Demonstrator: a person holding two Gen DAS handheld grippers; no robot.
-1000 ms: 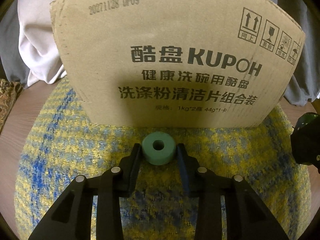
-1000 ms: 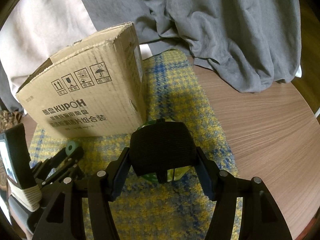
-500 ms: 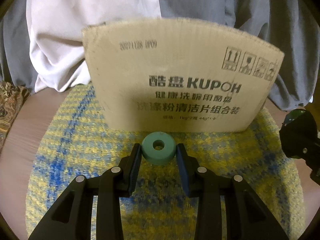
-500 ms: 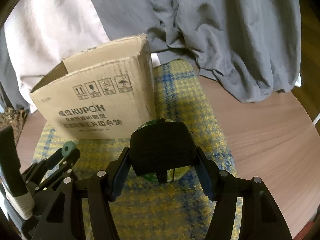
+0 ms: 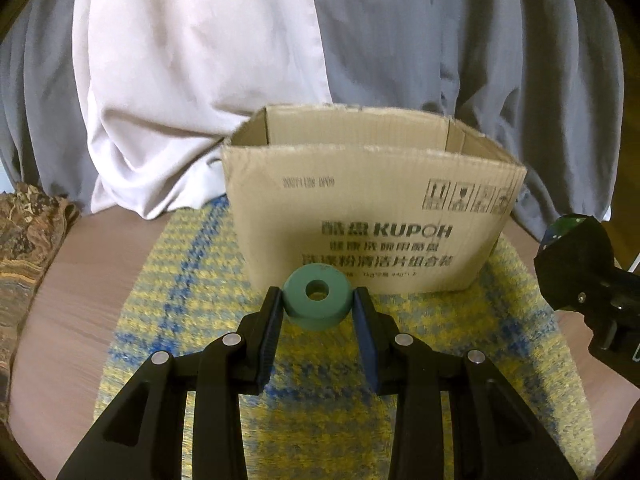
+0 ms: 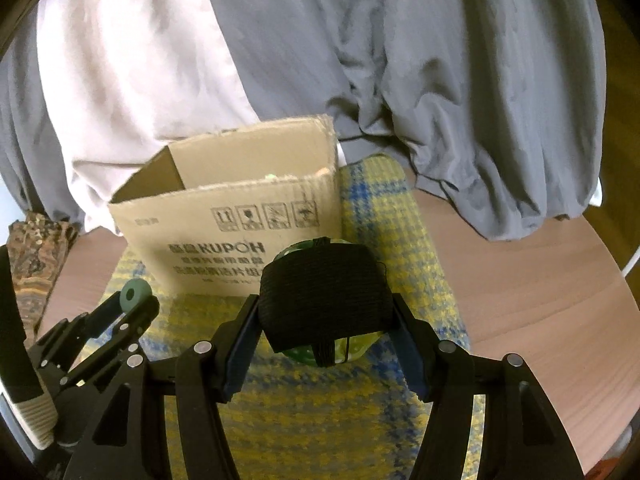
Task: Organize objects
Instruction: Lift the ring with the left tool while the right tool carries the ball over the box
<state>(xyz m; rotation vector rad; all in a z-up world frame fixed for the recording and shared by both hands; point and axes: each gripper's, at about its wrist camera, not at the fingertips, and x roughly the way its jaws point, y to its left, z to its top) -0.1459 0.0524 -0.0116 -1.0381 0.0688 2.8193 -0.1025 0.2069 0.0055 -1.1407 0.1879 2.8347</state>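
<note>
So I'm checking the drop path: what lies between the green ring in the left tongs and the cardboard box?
Only bare yellow-and-blue mat between green ring and cardboard box, seen in the left wrist view.

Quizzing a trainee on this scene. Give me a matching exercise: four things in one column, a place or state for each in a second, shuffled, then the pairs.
Things:
1. green ring
2. black-wrapped ball
3. cardboard box
4. plaid mat

Places or states:
A. open at the top
B. gripped by the left gripper
C. spread on the table under the box
D. gripped by the right gripper

Pairs: 1-B, 2-D, 3-A, 4-C
</note>
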